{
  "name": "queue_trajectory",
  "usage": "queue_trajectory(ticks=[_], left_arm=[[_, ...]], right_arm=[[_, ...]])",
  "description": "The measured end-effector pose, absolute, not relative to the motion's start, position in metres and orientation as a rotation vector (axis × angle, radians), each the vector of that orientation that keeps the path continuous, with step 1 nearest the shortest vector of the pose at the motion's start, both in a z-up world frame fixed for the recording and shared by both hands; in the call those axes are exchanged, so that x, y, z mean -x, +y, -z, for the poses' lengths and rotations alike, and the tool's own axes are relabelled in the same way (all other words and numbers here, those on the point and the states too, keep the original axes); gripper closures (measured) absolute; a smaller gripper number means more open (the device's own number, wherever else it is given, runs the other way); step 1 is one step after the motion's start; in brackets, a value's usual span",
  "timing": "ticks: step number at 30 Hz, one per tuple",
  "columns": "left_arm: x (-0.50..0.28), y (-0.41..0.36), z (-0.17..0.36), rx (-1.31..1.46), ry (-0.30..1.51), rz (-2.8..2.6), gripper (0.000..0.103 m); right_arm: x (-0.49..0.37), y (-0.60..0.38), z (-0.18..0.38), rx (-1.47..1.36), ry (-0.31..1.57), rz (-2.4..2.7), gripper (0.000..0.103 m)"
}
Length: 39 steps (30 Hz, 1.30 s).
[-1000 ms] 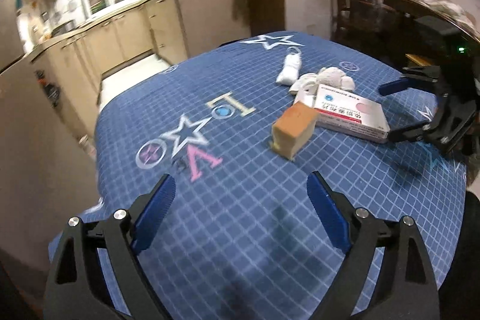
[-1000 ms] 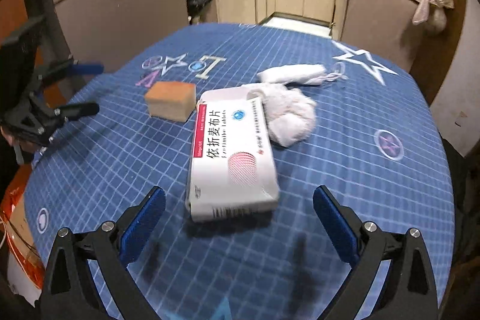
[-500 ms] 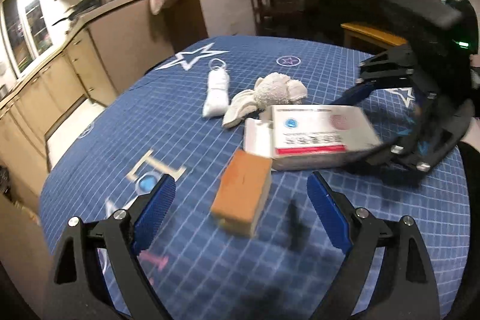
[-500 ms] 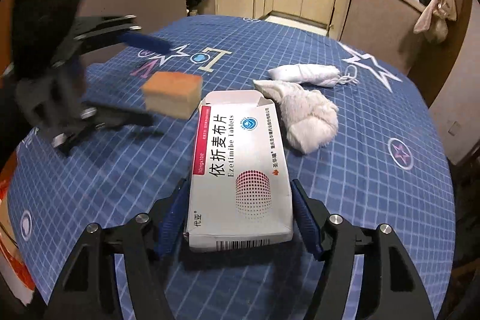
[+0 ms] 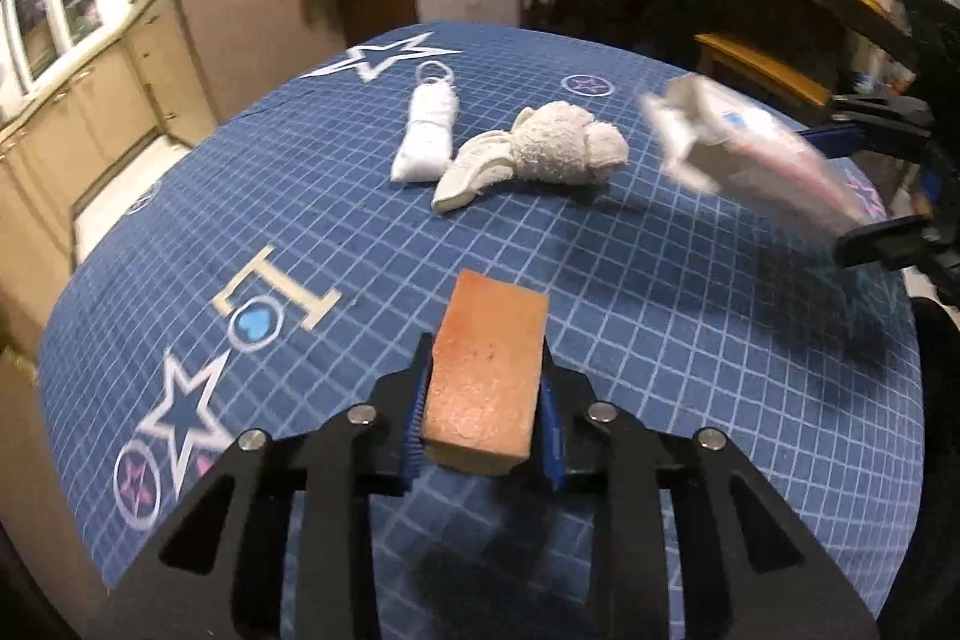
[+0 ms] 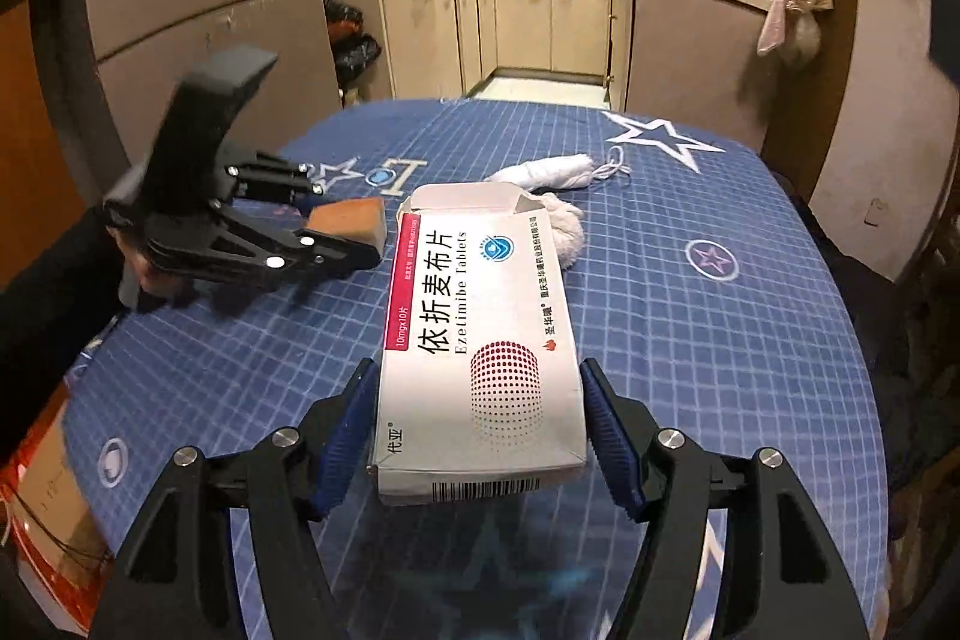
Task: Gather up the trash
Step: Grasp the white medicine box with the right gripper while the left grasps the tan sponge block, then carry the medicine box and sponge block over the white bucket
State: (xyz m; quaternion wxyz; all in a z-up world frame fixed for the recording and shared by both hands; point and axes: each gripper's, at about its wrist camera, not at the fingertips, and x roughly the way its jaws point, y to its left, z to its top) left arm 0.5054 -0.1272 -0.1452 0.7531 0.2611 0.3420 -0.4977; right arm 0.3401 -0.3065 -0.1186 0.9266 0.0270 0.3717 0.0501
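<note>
The left tongs [image 5: 486, 400] are closing, blue pads pressed on both sides of a porous orange sponge block [image 5: 485, 370] resting on the table [image 5: 690, 340] with its blue grid-and-star cloth. Beyond them lie a rolled white cloth [image 5: 427, 137] and a crumpled, fuzzy towel [image 5: 540, 154]. To the right, the right tongs [image 6: 480, 430] grip a flat white cardboard tablet box [image 6: 480, 340], flap open, lifted off the table.
</note>
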Motion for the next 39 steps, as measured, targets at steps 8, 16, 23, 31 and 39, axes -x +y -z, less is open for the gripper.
queue_trajectory(ticks=[8,16,23,31,39], left_arm=[[-0.434,-0.11,0.123,-0.419,0.688,0.865,0.076],[-0.345,-0.141,0.105,-0.283,0.628,0.703,0.076],[-0.314,-0.182,0.093,-0.213,0.589,0.647,0.076],[-0.289,-0.232,0.087,-0.194,0.59,0.695,0.076],[-0.26,-0.318,0.083,-0.268,0.582,0.82,0.076]], right_arm=[[-0.279,-0.324,0.111,-0.079,0.696,-0.042,0.036],[-0.227,-0.35,0.112,-0.106,0.652,0.052,0.036],[-0.177,-0.373,0.099,-0.041,0.589,0.181,0.036],[-0.119,-0.416,0.096,-0.059,0.558,0.323,0.036],[-0.05,-0.481,0.087,-0.078,0.527,0.497,0.036]])
